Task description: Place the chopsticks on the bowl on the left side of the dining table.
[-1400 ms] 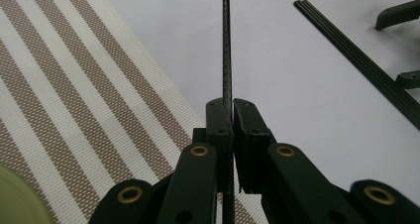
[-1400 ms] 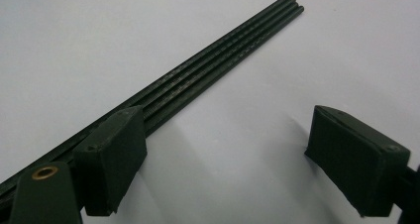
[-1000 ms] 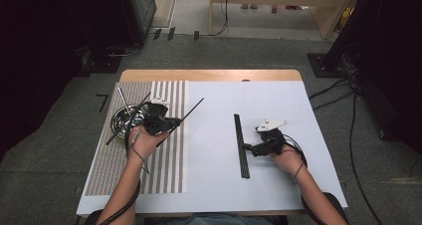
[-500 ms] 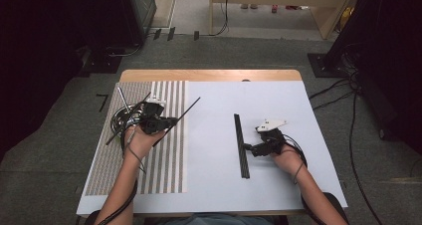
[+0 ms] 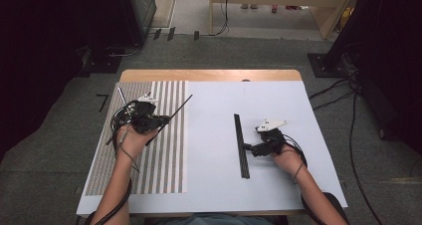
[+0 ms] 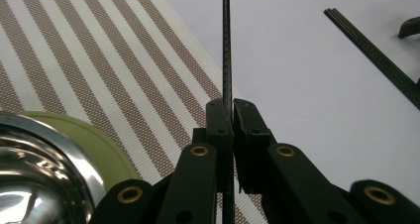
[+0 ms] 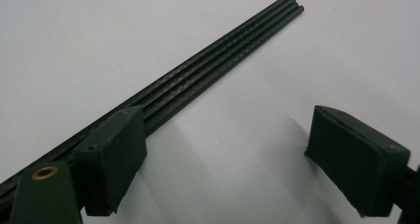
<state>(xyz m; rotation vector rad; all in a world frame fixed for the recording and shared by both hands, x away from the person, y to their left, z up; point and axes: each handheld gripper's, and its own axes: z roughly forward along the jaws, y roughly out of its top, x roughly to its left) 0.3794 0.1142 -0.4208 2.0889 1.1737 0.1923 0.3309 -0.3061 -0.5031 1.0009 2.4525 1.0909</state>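
A thin black rod (image 5: 177, 108) (image 6: 227, 45) is pinched in my left gripper (image 5: 160, 121) (image 6: 233, 122), which is shut on it above the striped mat (image 5: 164, 150). The rod slants up and to the right, its far end over the mat's right edge. A bundle of black rods (image 5: 241, 145) (image 7: 213, 65) lies lengthwise on the white table (image 5: 214, 115). My right gripper (image 5: 247, 148) (image 7: 237, 159) is open right beside that bundle, one finger (image 7: 116, 157) lying over the rods and the other finger (image 7: 354, 157) off to the side above bare table.
A shiny metal bowl (image 6: 44, 179) on a green coaster (image 6: 94, 142) sits close to the left gripper, with more rods (image 5: 119, 98) sticking out near it. Cables run over the floor at the right.
The left gripper has shifted slightly toward the upper left with its rod. The right gripper has stayed put.
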